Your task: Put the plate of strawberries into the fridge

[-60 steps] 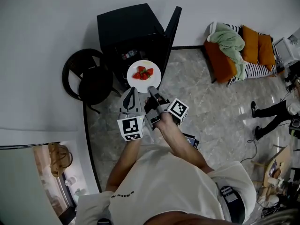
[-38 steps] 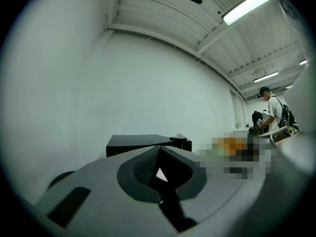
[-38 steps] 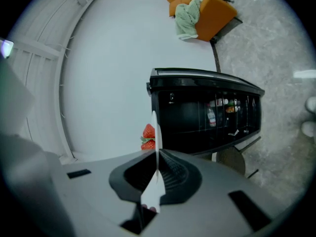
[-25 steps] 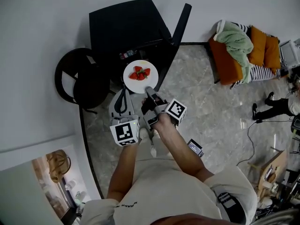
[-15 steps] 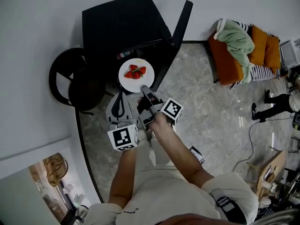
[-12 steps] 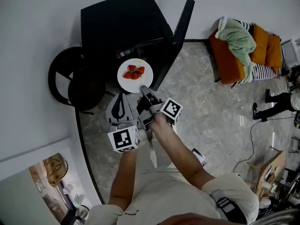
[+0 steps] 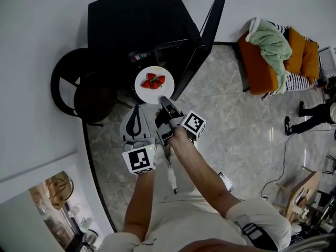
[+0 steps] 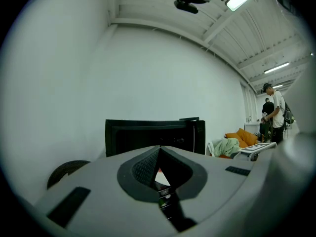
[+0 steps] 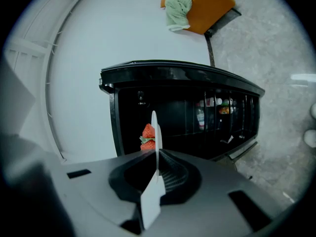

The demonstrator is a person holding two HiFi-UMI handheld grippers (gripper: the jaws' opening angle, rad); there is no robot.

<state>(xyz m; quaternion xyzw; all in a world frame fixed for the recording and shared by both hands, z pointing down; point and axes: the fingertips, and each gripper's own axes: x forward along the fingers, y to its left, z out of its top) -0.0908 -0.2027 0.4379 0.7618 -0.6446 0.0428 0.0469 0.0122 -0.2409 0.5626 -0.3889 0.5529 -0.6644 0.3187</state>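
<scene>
Since the earlier frames the person has brought both tools and the plate (image 7: 143,90) lower in front of the open fridge (image 7: 136,20), whose black top now fills more of the head view. The right tool (image 7: 163,100) is clamped on the plate's near rim. In the right gripper view the white plate (image 9: 154,127) stands edge-on between the pads, with the strawberries (image 9: 148,136) showing red on one side of it. The plate hangs level just outside the fridge's dark opening, low at its front, not yet inside. The strawberries (image 7: 153,81) lie bunched near the plate's middle. The fridge door (image 7: 206,41) stands swung wide to the right, and the right gripper view shows bottles on shelves in the black fridge (image 9: 197,115). The left tool (image 7: 138,109) sits just beside the right one, short of the plate, its jaws together at the tips and gripping nothing. A black round chair (image 7: 79,91) stands left of the fridge on the marble floor (image 7: 236,119).
</scene>
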